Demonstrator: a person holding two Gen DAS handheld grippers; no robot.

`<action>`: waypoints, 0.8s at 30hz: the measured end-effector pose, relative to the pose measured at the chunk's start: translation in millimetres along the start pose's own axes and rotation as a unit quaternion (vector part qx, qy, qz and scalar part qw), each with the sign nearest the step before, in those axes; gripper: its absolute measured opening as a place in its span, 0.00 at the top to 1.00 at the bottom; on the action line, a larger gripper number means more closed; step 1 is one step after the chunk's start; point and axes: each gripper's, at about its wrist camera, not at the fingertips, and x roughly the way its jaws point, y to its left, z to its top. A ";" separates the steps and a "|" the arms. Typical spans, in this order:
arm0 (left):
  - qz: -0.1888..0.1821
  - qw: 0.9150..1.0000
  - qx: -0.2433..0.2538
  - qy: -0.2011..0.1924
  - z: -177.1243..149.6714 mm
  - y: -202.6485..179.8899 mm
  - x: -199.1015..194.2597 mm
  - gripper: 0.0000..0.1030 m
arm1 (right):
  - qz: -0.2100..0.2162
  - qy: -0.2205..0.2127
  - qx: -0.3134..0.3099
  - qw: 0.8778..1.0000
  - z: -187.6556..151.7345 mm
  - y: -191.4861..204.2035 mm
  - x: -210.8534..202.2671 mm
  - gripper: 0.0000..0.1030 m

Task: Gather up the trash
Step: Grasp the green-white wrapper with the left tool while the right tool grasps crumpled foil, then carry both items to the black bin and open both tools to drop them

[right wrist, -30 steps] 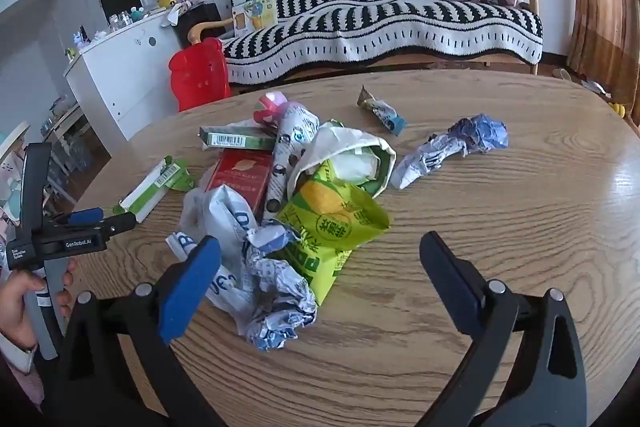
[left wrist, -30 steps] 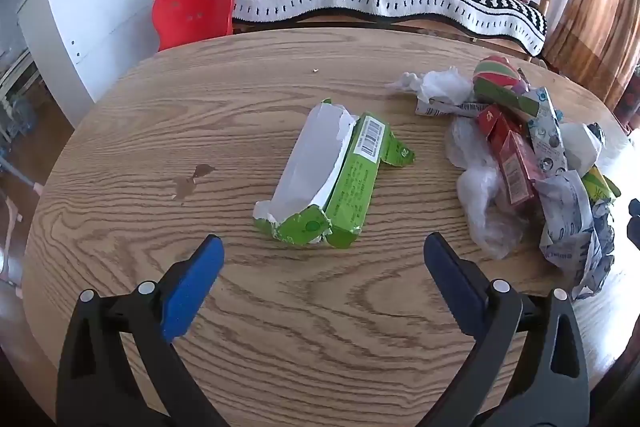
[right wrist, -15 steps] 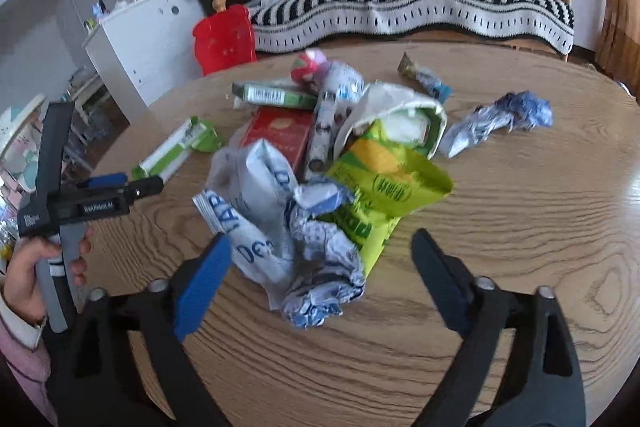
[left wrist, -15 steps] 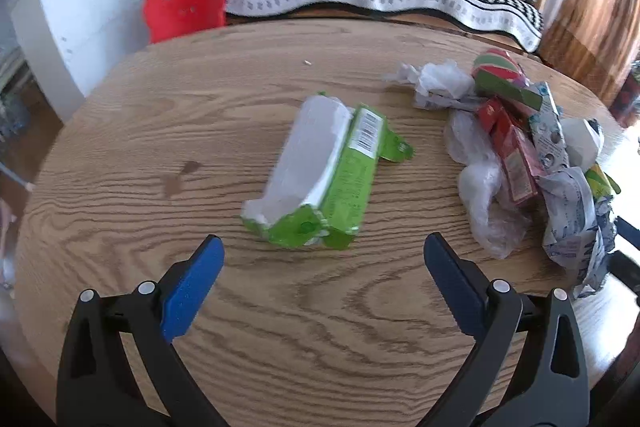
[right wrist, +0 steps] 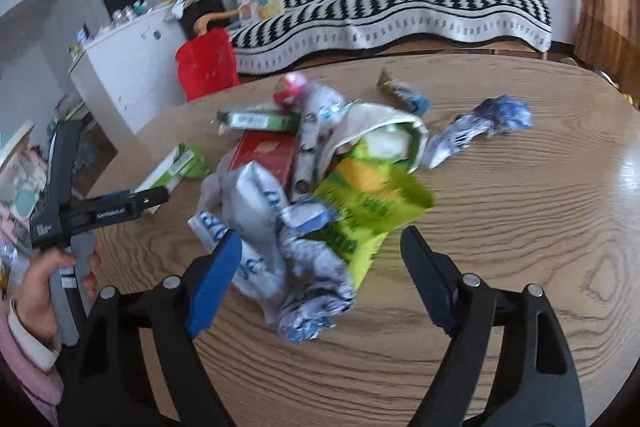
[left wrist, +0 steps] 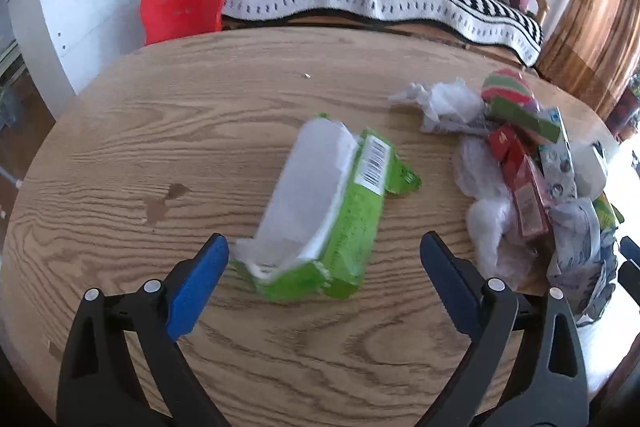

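A torn green and white carton [left wrist: 332, 207] lies on the round wooden table [left wrist: 200, 131], its near end between the tips of my open left gripper [left wrist: 324, 255]. A pile of trash [left wrist: 532, 183] lies to its right. In the right wrist view my open right gripper [right wrist: 320, 243] hovers at the near edge of that pile, over a crumpled white and blue wrapper [right wrist: 308, 267] and a yellow-green bag [right wrist: 372, 199]. The green carton [right wrist: 176, 167] and the left gripper [right wrist: 116, 207] show at the left there.
A crumpled blue wrapper [right wrist: 484, 127] and a small snack wrapper [right wrist: 404, 95] lie apart from the pile on the far side. Beyond the table stand a striped sofa [right wrist: 400, 11], a red chair [right wrist: 208, 67] and a white cabinet [right wrist: 128, 59].
Both grippers have moved forward and lower toward the trash. The green carton now lies between the left fingertips; the right gripper has closed in on the pile. Both stay open.
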 end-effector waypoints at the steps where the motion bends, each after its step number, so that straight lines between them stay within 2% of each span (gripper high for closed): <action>1: 0.006 1.000 -0.002 0.000 1.0 2.6 1.7 0.08 | -0.005 0.005 0.002 1.000 0.2 -2.6 0.9 0.24; 5: -0.003 1.000 -0.026 0.007 1.8 13.2 7.1 0.09 | -0.016 0.046 -0.003 0.999 -2.9 -5.2 14.9 0.37; 6: -0.002 1.000 -0.025 0.011 2.0 14.5 10.1 0.12 | -0.021 0.054 -0.008 0.998 -2.8 -5.5 19.2 0.41; 7: -0.011 1.000 -0.025 0.015 1.9 16.2 13.4 0.26 | -0.022 0.064 -0.010 0.998 -3.7 -4.2 22.9 0.48; 8: -0.022 0.999 -0.024 0.019 2.8 17.0 17.2 0.32 | -0.020 0.073 -0.011 0.997 -6.2 -3.0 26.5 0.52; 10: -0.031 0.999 -0.019 0.015 6.6 17.0 18.4 0.60 | -0.012 0.082 -0.008 0.997 -8.6 -1.8 31.7 0.71; 13: -0.042 0.999 -0.030 0.011 6.1 16.8 17.0 0.67 | -0.007 0.067 -0.005 0.998 -7.2 -2.1 25.9 0.74; 17: -0.027 0.999 -0.025 -0.036 9.5 14.5 -3.0 0.69 | -0.005 0.042 0.006 0.999 -8.3 -8.0 14.8 0.74; 24: -0.052 0.996 -0.046 -0.053 1.7 15.1 -18.3 0.72 | -0.002 0.016 0.021 1.000 -4.7 -12.9 -2.4 0.74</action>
